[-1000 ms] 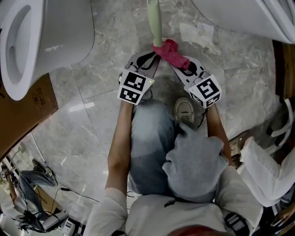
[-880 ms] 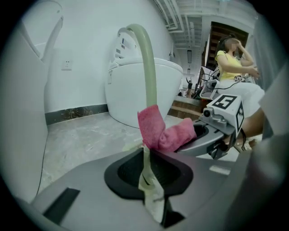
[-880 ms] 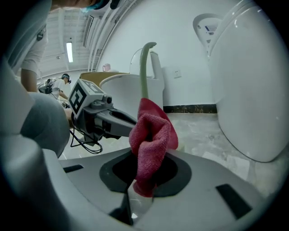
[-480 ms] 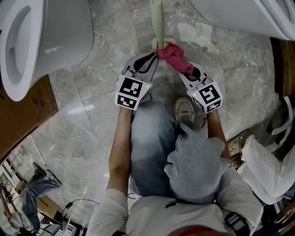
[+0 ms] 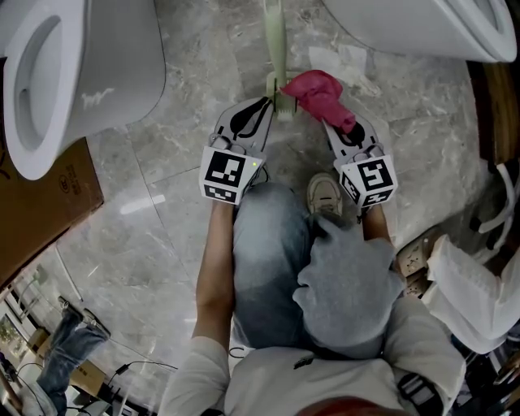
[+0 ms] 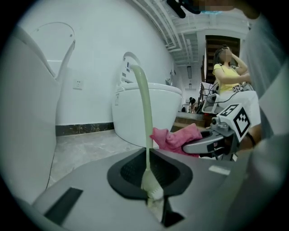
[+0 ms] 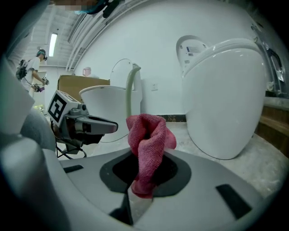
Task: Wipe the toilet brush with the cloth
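Observation:
The toilet brush is a pale green curved stick (image 5: 275, 45) over the marble floor; its lower end (image 6: 151, 187) is pinched in my left gripper (image 5: 275, 104), which is shut on it. The handle (image 6: 144, 113) rises and bends at the top. My right gripper (image 5: 335, 120) is shut on a crumpled pink cloth (image 5: 318, 93). That cloth (image 7: 146, 144) stands up from the jaws. In the head view it lies just right of the brush handle, touching or nearly touching it. The cloth (image 6: 176, 137) also shows in the left gripper view behind the handle.
A white toilet (image 5: 57, 65) stands at the left and another (image 5: 422, 24) at the top right. A cardboard box (image 5: 45, 203) lies at the left. The person's knee (image 5: 268, 244) and shoe (image 5: 325, 195) are just below the grippers. Other people stand in the distance.
The right gripper has carried the cloth up and to the right, off the handle's lower part. The left gripper with the brush has shifted slightly up.

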Demonstrator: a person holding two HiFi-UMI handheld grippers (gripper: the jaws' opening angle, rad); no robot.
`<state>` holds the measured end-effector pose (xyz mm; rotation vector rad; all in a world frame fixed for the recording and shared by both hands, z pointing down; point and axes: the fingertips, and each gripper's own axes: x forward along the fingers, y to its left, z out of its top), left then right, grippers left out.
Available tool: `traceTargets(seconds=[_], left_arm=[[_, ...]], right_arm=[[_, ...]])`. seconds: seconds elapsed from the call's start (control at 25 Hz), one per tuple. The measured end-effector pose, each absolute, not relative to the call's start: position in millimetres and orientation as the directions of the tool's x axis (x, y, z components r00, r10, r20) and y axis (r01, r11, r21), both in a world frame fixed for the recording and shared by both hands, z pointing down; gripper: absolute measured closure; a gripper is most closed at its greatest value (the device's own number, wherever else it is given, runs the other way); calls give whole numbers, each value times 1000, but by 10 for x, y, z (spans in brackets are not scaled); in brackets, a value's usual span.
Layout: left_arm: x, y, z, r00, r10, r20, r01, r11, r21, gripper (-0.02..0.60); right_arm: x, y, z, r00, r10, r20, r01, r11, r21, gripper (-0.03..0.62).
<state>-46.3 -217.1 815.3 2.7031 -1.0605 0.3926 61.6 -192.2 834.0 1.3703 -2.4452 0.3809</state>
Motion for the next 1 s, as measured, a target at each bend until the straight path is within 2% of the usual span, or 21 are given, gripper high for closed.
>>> traceTargets(seconds=[1.0], left_arm=[[-661, -2229, 7992, 637, -714, 290, -755, -654, 50, 551]], right_arm=[[674, -2105, 8037, -458, -824, 334, -878, 479, -21, 534]])
